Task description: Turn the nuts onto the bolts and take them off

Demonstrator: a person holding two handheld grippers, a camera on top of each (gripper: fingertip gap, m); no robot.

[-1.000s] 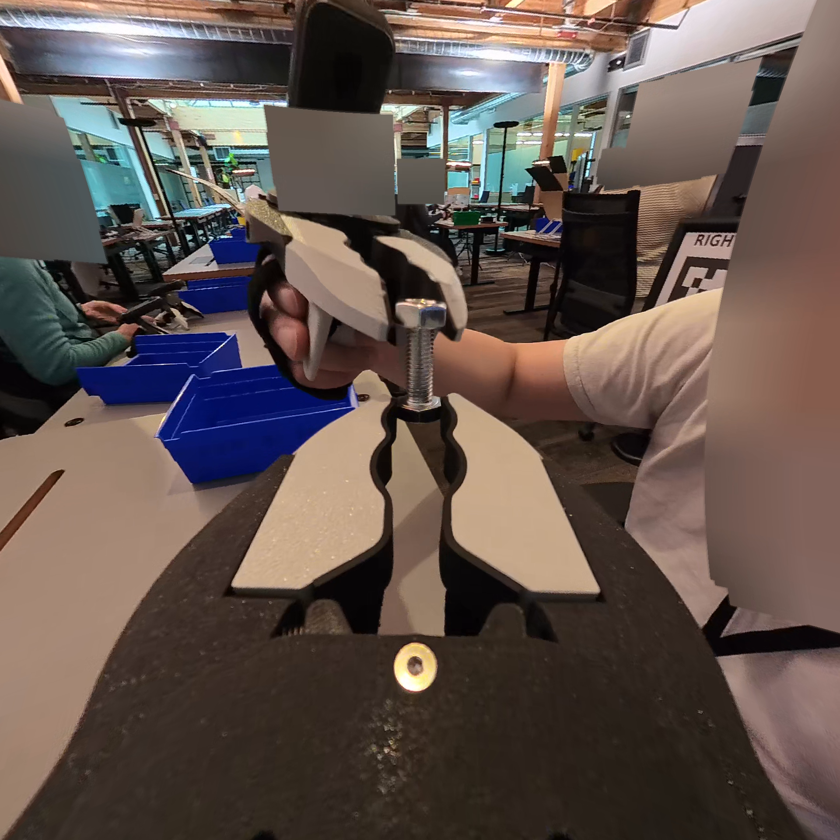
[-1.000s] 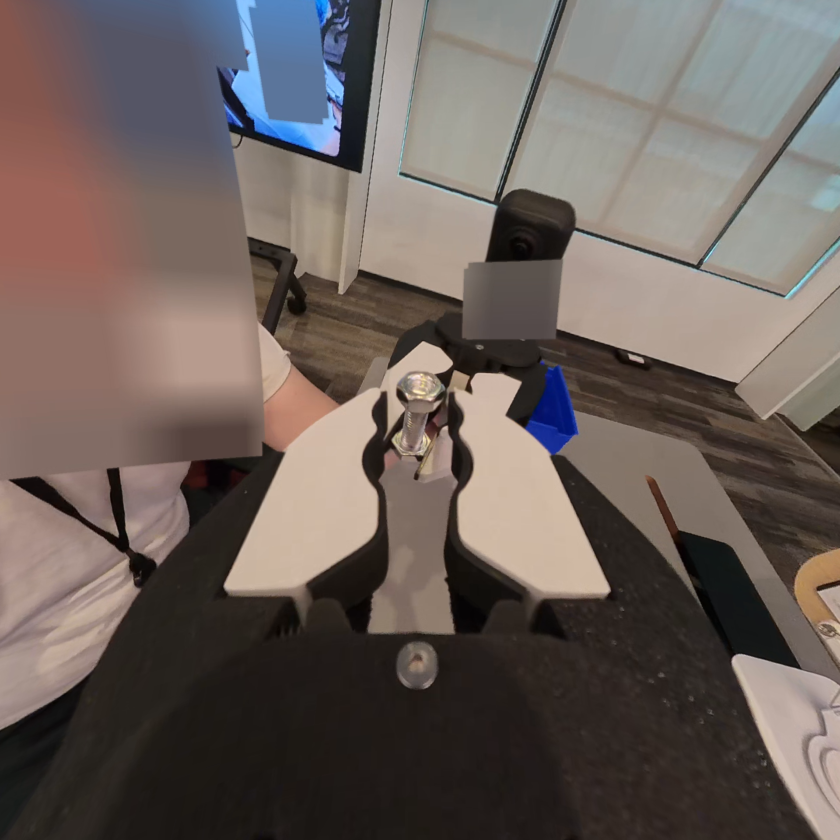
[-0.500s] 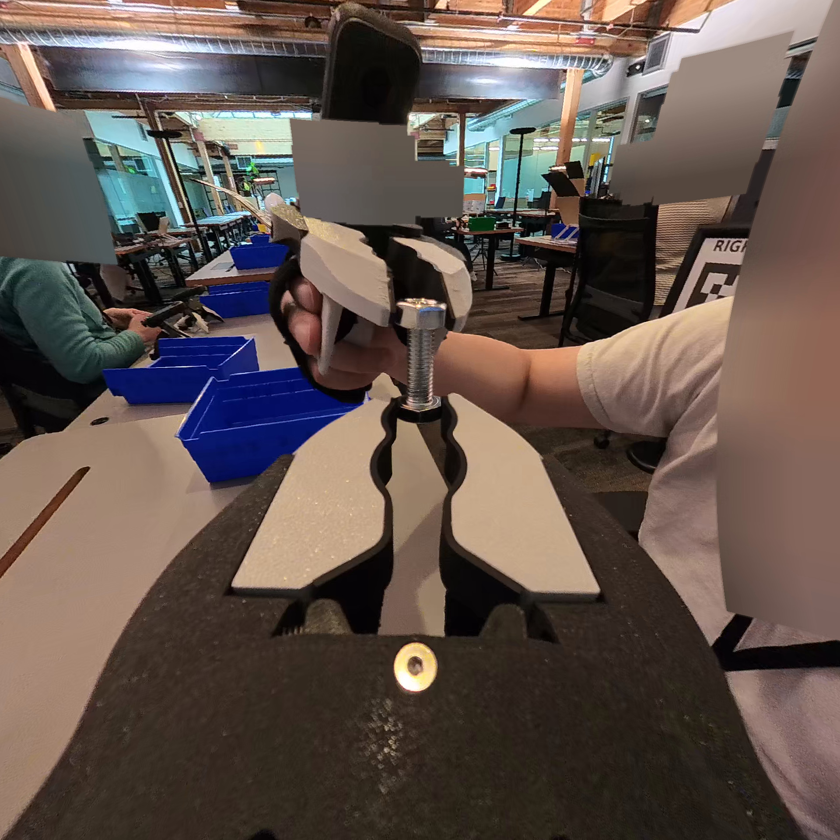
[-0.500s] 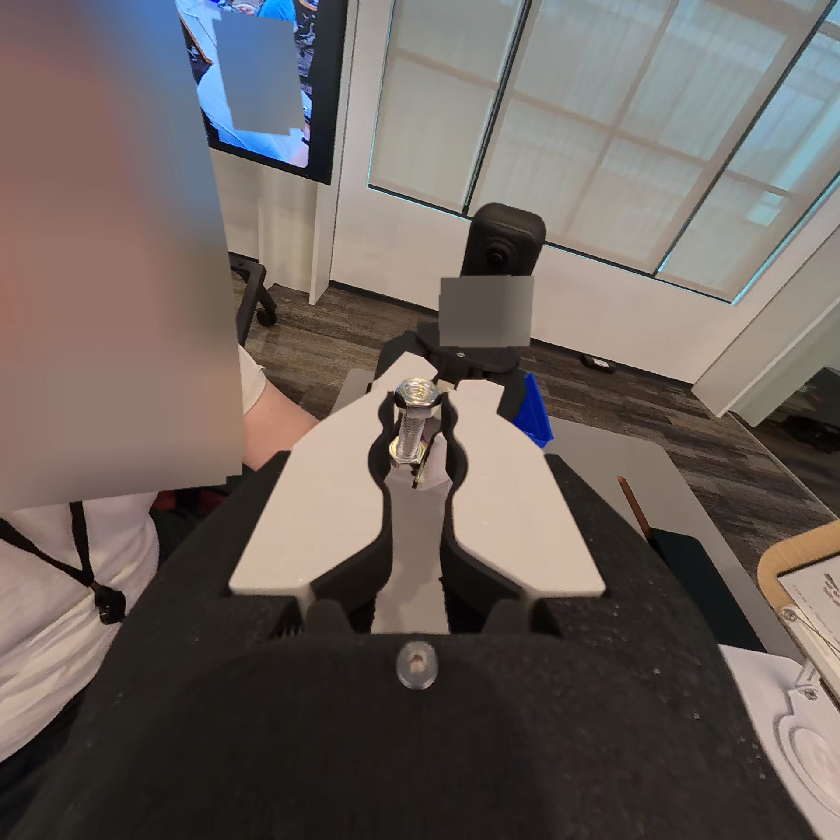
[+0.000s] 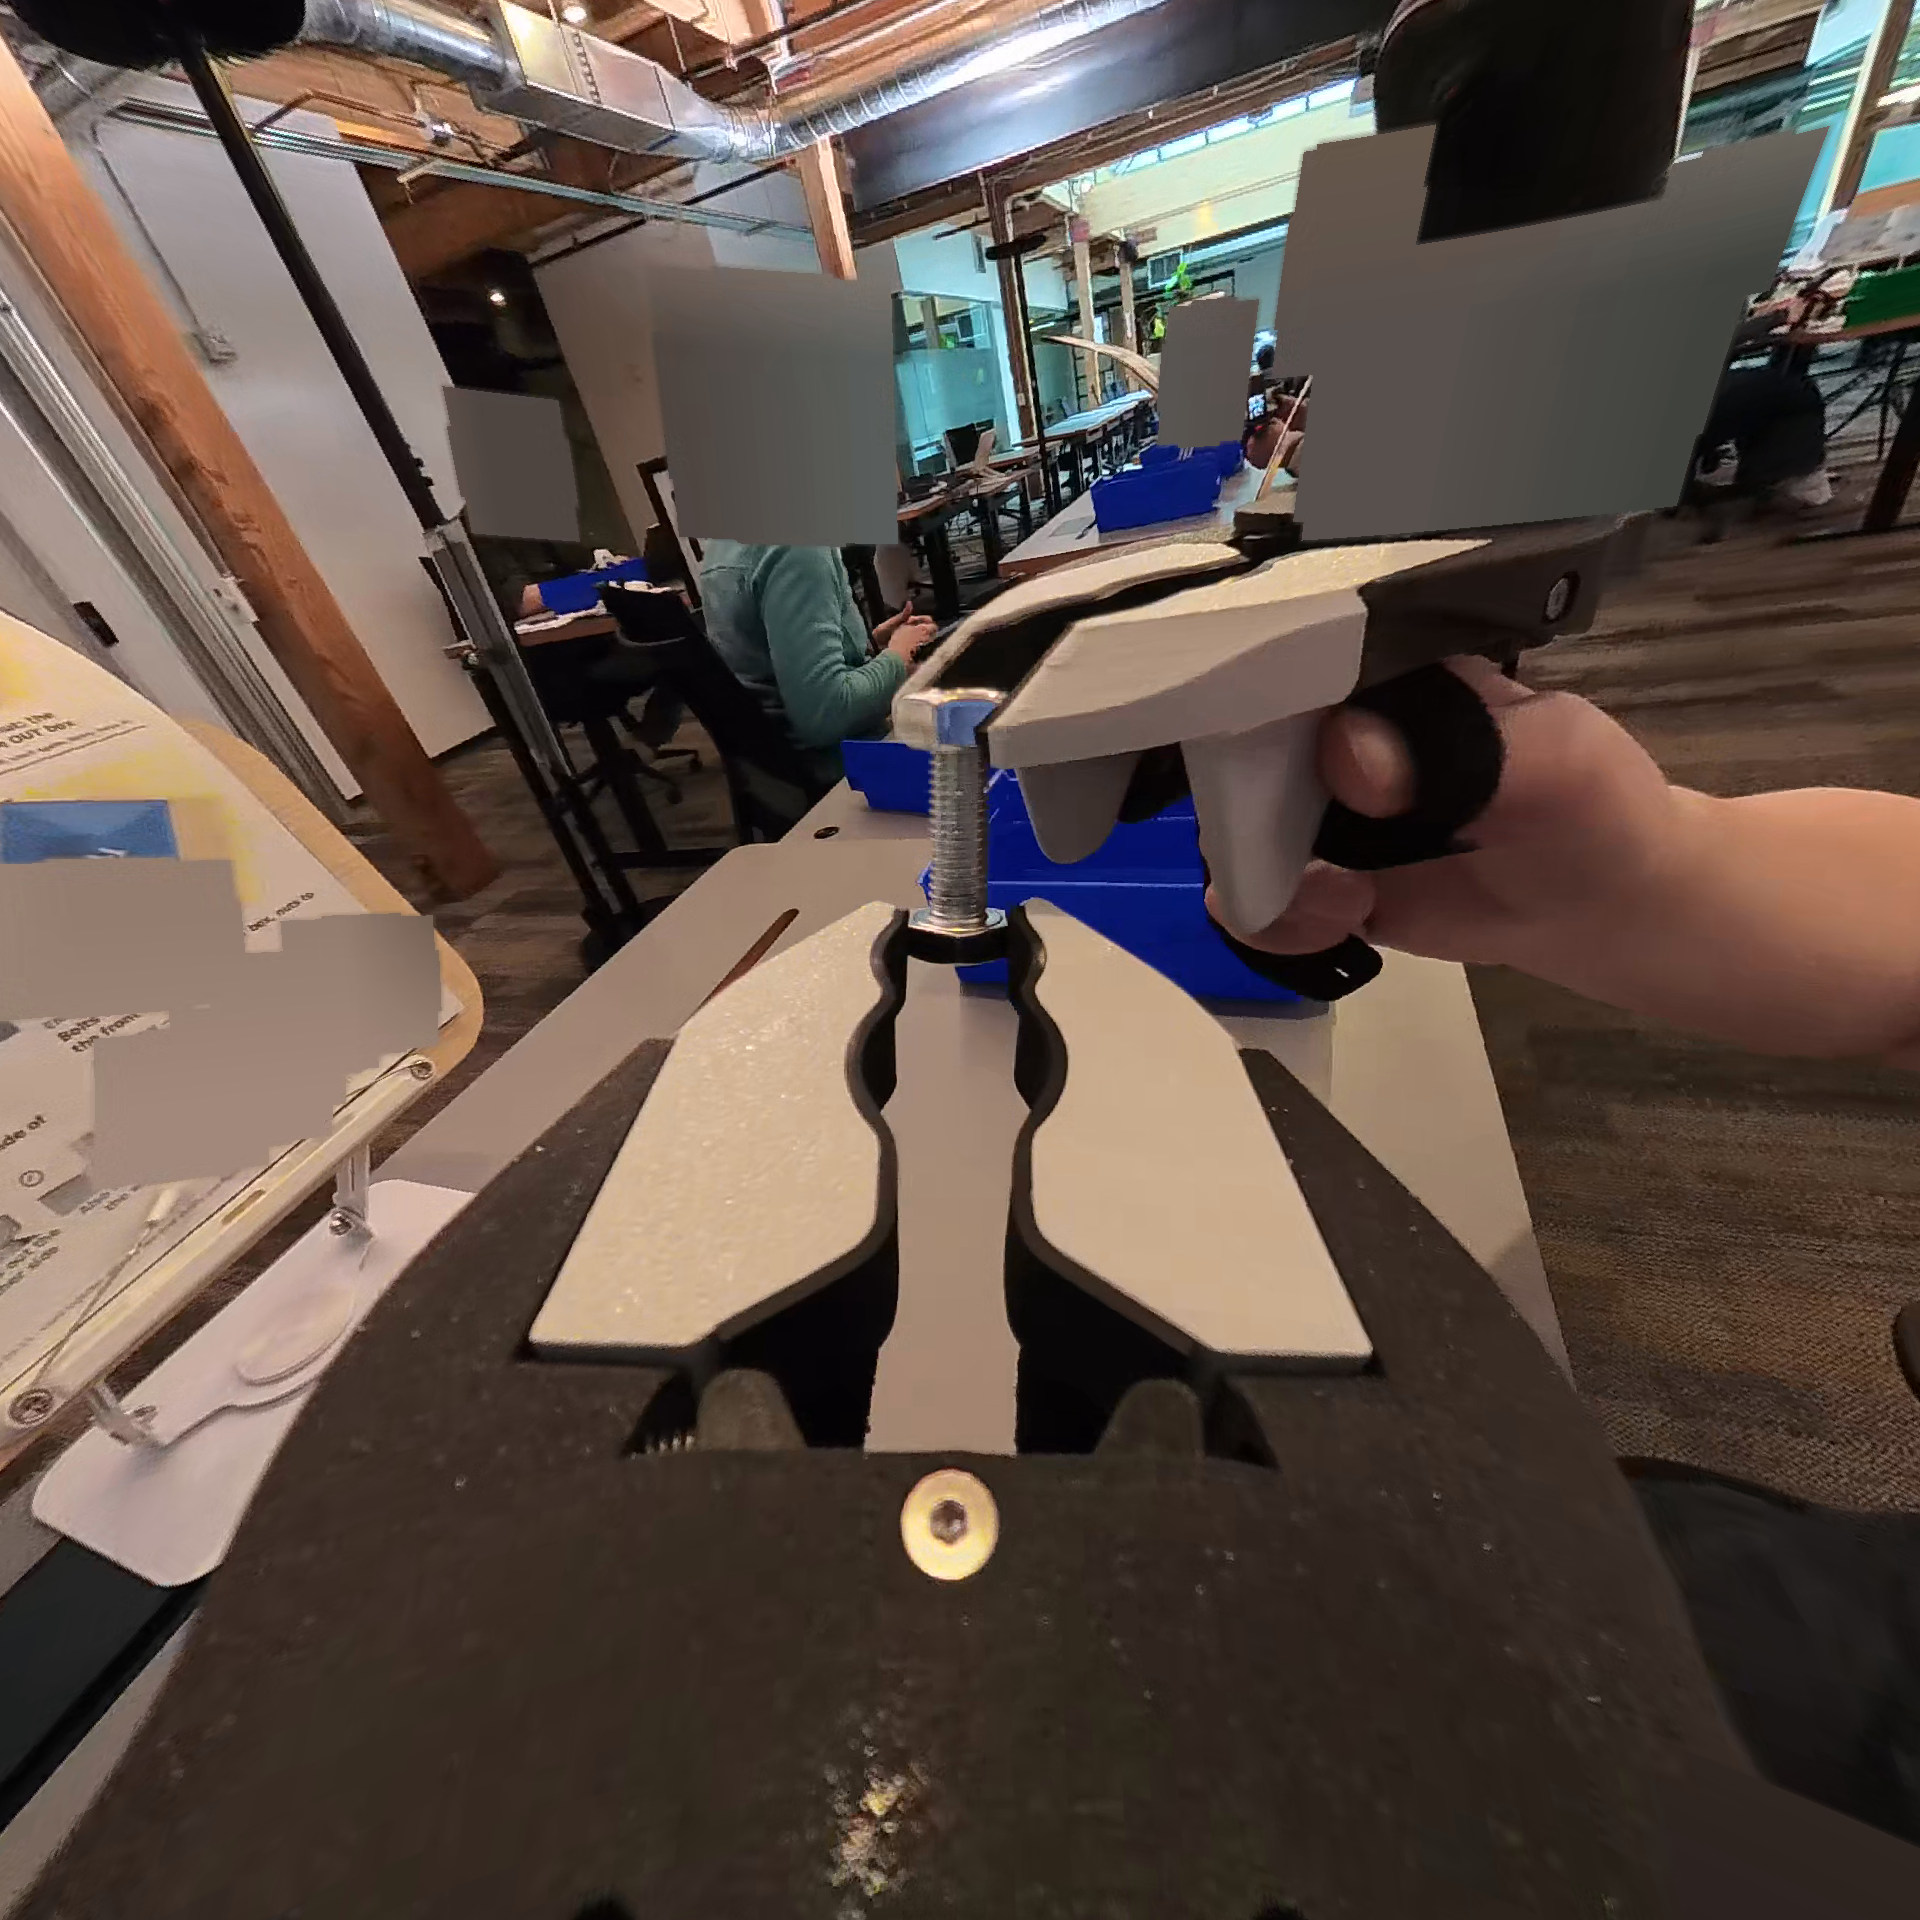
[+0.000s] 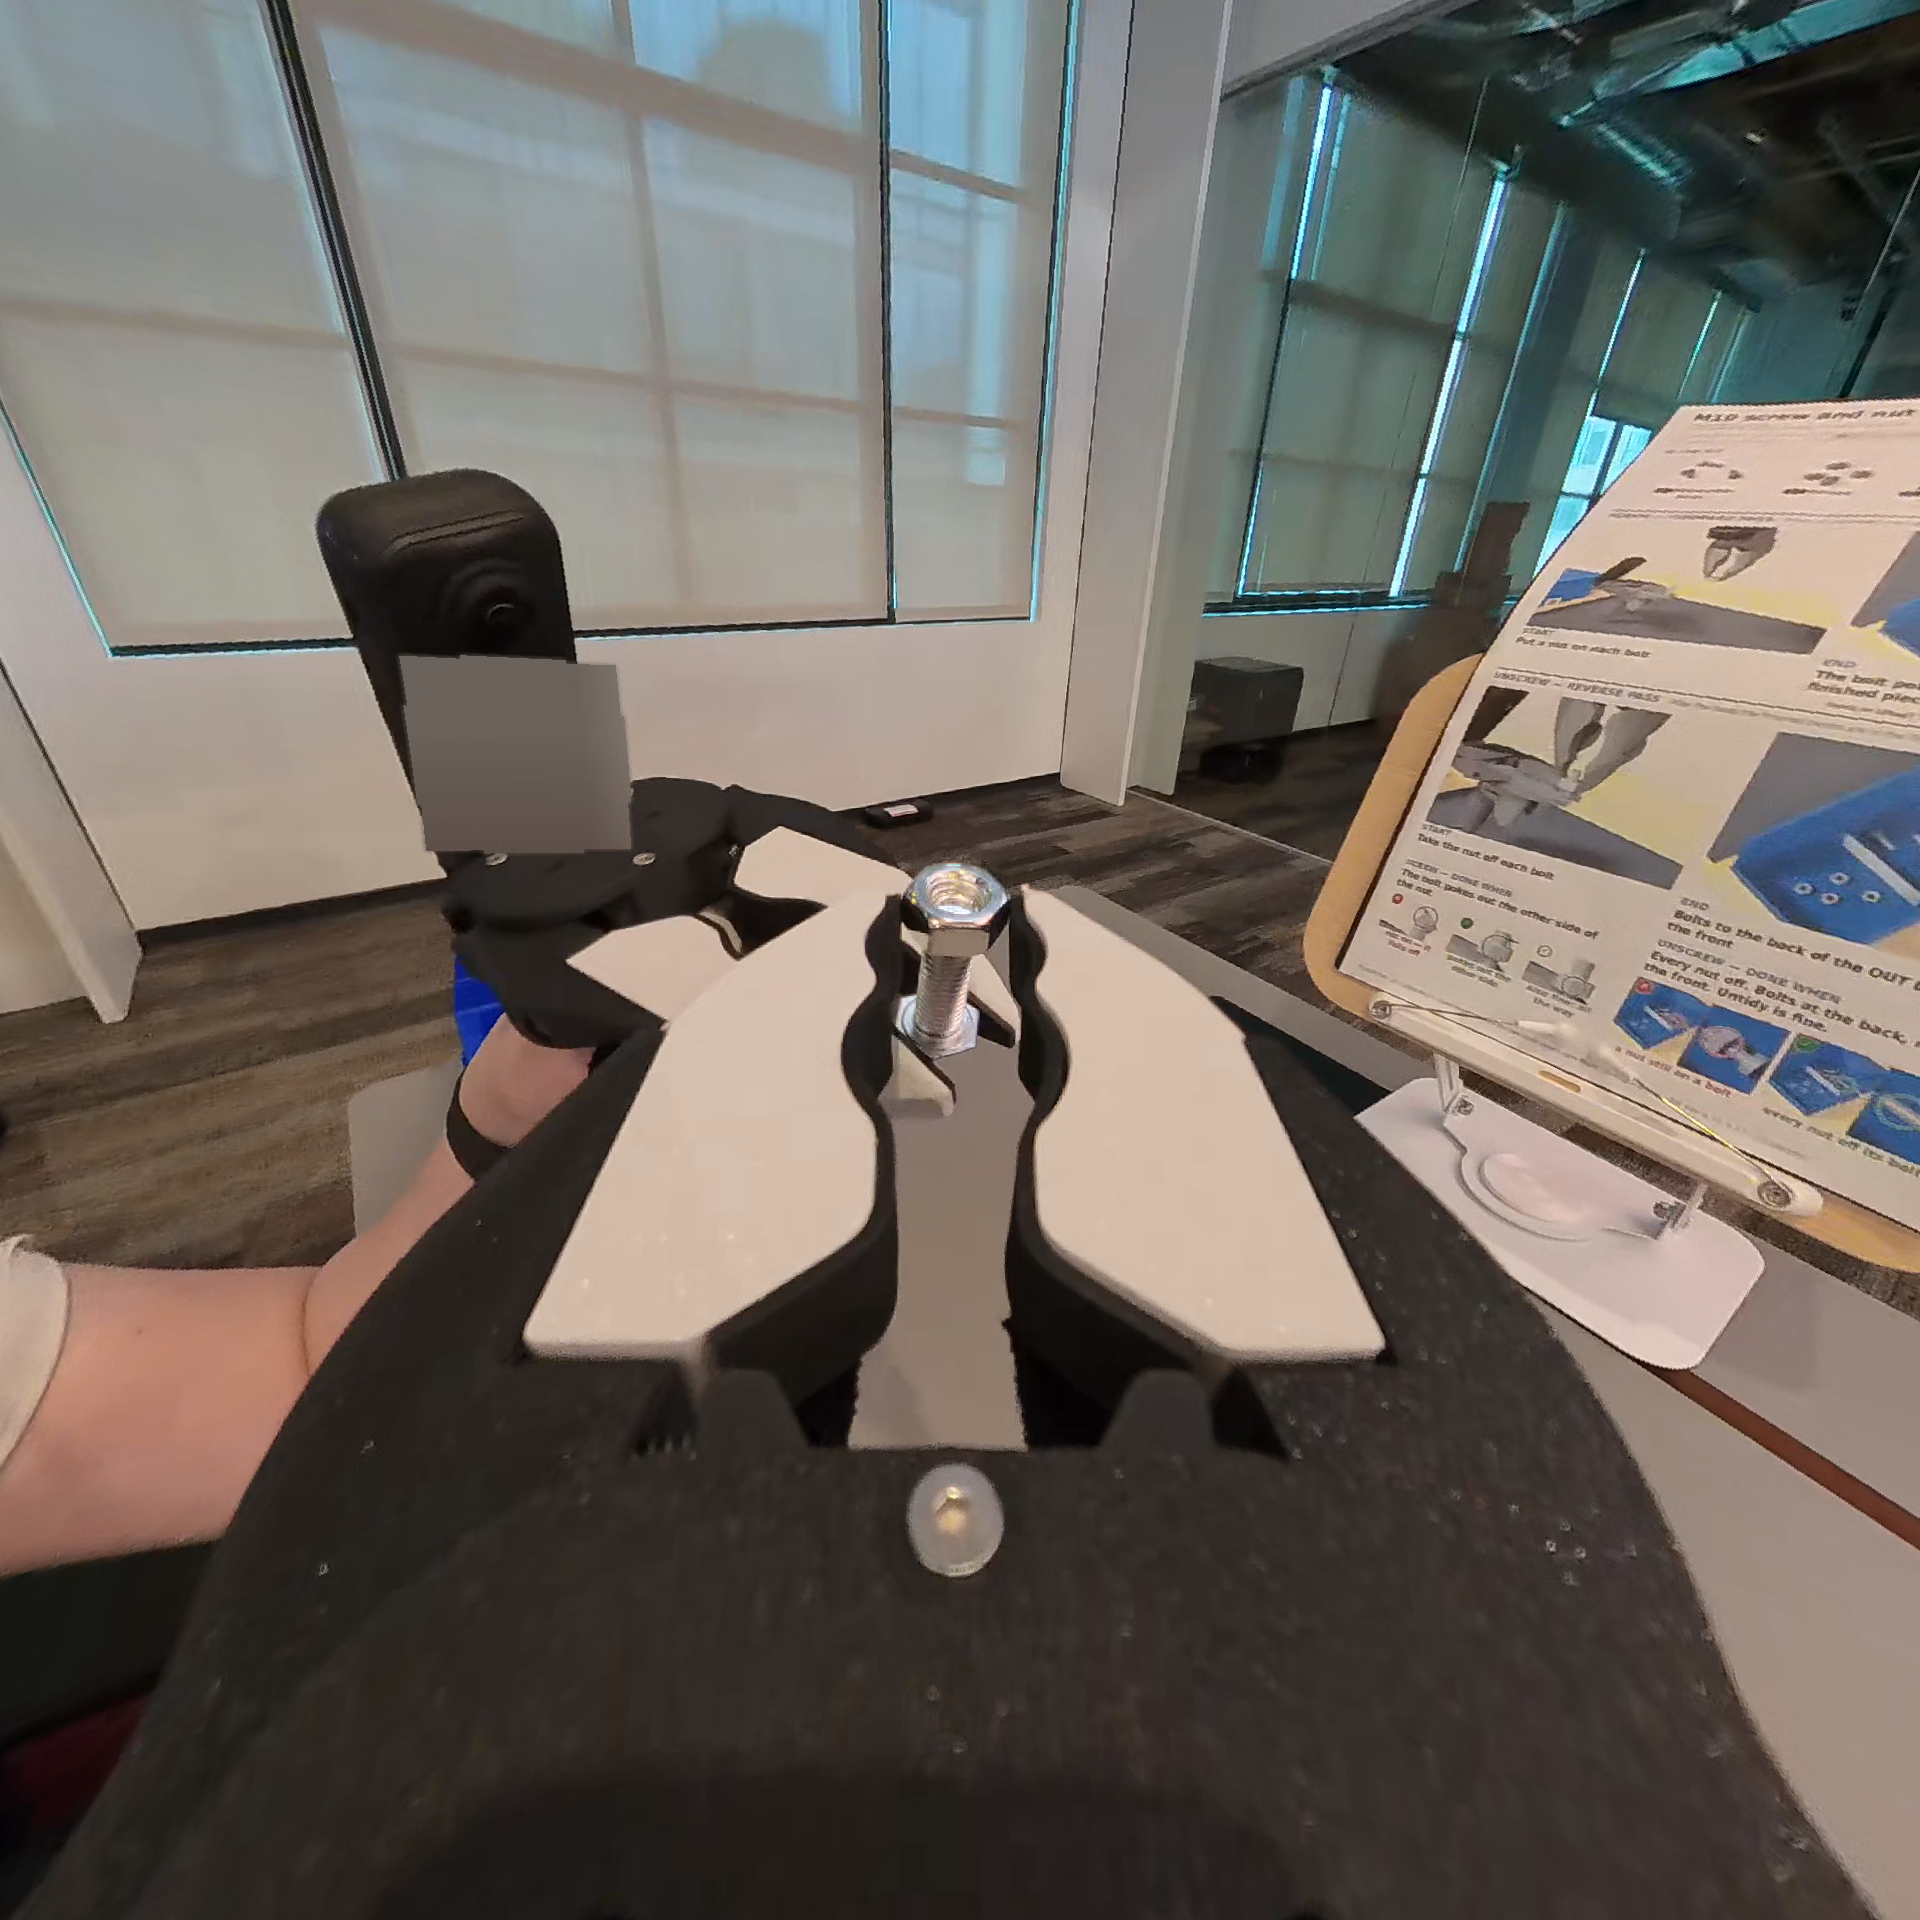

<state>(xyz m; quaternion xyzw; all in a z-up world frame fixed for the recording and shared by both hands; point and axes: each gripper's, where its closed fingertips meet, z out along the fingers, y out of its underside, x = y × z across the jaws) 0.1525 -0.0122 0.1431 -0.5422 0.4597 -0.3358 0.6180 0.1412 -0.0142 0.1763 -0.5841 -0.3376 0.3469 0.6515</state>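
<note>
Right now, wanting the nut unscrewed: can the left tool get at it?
Likely yes: the left tool is closed on the nut at the lower end of the bolt; the right tool grips only the head, above it.

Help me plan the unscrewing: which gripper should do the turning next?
Probably the right gripper: it grips the bolt by its head, while the left gripper pinches the nut.

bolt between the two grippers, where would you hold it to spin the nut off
Keep to the hex head: its flats stop slipping, and the right gripper is shut on it from the side. The shank is threaded, so leave it bare. The left gripper clamps the nut at the lower end, also from the side.
</note>
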